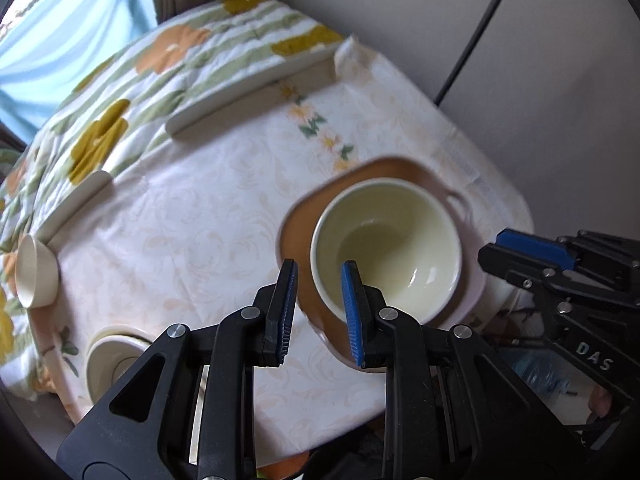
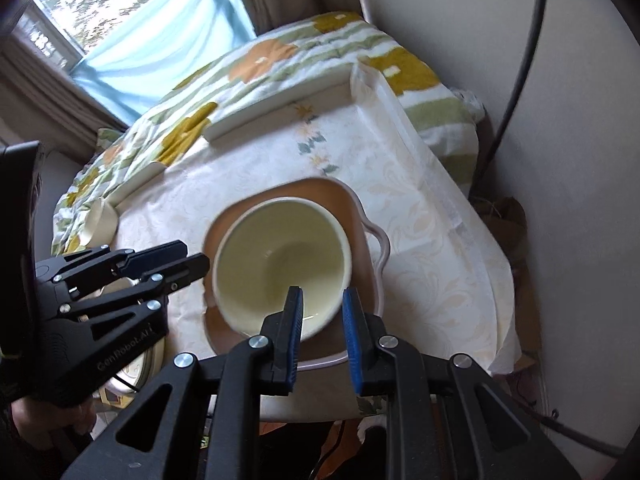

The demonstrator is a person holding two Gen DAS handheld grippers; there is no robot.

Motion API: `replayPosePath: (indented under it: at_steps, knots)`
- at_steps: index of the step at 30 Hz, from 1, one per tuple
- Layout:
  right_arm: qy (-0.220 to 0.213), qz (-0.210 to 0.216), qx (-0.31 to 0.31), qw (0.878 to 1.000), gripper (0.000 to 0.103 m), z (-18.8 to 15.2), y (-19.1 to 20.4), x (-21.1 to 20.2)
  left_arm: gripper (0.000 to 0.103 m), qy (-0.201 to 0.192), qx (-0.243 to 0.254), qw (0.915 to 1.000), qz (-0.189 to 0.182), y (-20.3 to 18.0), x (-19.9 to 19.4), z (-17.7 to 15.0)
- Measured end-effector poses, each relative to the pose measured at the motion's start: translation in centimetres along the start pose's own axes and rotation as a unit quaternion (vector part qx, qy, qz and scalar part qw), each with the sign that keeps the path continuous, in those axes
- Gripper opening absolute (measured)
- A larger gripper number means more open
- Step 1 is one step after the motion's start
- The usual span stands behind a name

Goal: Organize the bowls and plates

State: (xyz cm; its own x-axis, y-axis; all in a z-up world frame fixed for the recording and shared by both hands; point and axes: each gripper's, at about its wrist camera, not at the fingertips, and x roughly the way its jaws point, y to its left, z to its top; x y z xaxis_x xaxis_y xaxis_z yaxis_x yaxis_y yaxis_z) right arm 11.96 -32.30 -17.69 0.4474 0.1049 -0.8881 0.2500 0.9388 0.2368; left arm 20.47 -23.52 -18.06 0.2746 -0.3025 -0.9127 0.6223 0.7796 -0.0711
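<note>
Large cream bowl (image 1: 386,248) sits upright on a brown plate with a pale pink handled rim (image 1: 460,204), right of centre in the left wrist view and at centre in the right wrist view (image 2: 282,264); the bowl holds nothing, and its glazed inside shows only a reflection. Plate (image 2: 360,216) lies flat on the table (image 1: 180,220), which carries a pale cloth with a floral strip. Small cream ribbed bowl (image 1: 36,276) lies tipped on its side at the left edge of the left wrist frame, mouth turned away from the table centre; contents not visible. Another cream dish (image 1: 110,360) sits at lower left, partly hidden behind the tool; cannot tell what kind. Flowered quilt (image 1: 120,92) fills the upper left. Left tool (image 1: 318,312): jaws nearly closed with a narrow gap, nothing between the blue pads, which are in front of the large bowl's near rim without pressing on it. Right tool (image 2: 322,330): same state, jaws nearly closed and empty, over the bowl's near rim and the plate edge. Each tool appears in the other's view, left tool (image 2: 192,260) at left, right tool (image 1: 496,248) at right, flanking the bowl.
</note>
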Motion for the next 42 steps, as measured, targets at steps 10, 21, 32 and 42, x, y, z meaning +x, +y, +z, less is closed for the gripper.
replayPosePath:
  at_steps: [10,21,32,42]
  knots:
    - [-0.062,0.012,-0.097,0.993,0.092,-0.8,1.3,-3.8,0.093,-0.073,-0.086,0.9927,0.04,1.8,-5.3,-1.4]
    - [-0.07,0.063,-0.194,0.977,0.102,-0.8,4.1,-3.3,0.103,-0.113,-0.206,0.9648,0.117,4.8,-9.4,-6.9]
    - [-0.081,0.145,-0.318,0.933,0.102,4.2,16.1,-2.4,0.103,-0.154,-0.33,0.9092,0.202,13.7,-15.5,-11.4]
    - [-0.051,0.179,-0.386,0.903,0.102,10.9,29.5,2.6,0.103,-0.164,-0.416,0.8692,0.211,26.5,-16.3,-12.5]
